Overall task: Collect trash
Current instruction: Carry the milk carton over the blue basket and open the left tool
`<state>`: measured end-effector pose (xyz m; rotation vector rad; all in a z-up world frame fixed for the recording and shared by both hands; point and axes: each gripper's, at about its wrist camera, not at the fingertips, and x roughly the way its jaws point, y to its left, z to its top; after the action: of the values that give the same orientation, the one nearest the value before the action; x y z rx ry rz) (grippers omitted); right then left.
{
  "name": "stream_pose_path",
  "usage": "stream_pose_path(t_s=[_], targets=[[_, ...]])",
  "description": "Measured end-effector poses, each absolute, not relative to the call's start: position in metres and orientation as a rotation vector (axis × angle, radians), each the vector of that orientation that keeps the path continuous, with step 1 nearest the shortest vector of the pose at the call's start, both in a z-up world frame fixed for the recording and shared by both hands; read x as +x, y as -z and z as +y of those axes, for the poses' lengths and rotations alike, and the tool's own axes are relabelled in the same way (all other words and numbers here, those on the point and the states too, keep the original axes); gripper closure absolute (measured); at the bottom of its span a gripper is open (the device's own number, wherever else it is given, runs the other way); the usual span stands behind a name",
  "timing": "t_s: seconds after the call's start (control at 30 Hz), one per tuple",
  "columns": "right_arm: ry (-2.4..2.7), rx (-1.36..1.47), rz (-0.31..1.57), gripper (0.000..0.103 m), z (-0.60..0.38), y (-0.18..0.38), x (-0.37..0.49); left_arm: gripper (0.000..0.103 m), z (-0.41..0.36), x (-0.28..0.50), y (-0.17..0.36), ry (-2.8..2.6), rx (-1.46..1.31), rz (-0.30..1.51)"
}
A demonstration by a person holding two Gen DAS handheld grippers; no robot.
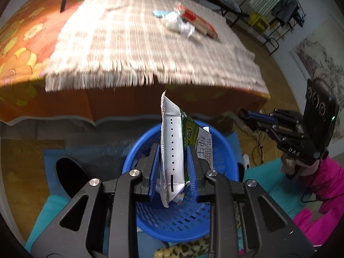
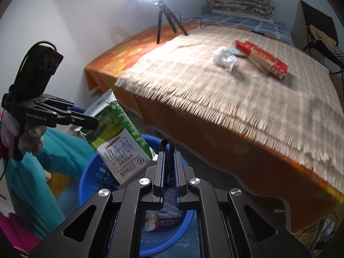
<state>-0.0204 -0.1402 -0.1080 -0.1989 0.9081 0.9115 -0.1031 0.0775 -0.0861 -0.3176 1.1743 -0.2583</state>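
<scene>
While the left tool [image 1: 173,167] grips the milk carton [image 1: 172,150] above the blue basket [image 1: 172,221] for release, the right tool [image 2: 169,167] pinches a black strap [image 2: 168,150] (tissue [image 2: 223,59] remains on the bed [image 2: 247,99]).

Green-and-white milk carton [image 2: 117,137] with grey side panel dotted black; blue perforated plastic basket [image 1: 172,221]; beige-and-white checked fringed blanket [image 2: 247,81]; orange bedsheet [image 1: 19,40] with yellow flower print; red-and-tan box [image 2: 264,60]; crumpled white tissue [image 2: 223,59]; leopard-print fabric [image 1: 182,250].
</scene>
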Motion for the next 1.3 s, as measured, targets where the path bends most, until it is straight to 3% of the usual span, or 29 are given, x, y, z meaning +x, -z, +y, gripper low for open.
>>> stream_pose_path(t_s=[0.6,1.23,1.3], targets=[[-0.962,-0.262,1.056,0.097,-0.121,0.156,-0.044,0.079,0.025,-0.112,0.153,0.353,-0.221,1.374],[-0.98,-0.274,1.125,0.096,-0.106,0.173,-0.041,0.078,0.003,-0.108,0.178,0.398,-0.213,1.456],[-0.975,-0.282,1.129,0.092,-0.104,0.174,-0.04,0.064,0.002,-0.107,0.179,0.389,-0.211,1.463]])
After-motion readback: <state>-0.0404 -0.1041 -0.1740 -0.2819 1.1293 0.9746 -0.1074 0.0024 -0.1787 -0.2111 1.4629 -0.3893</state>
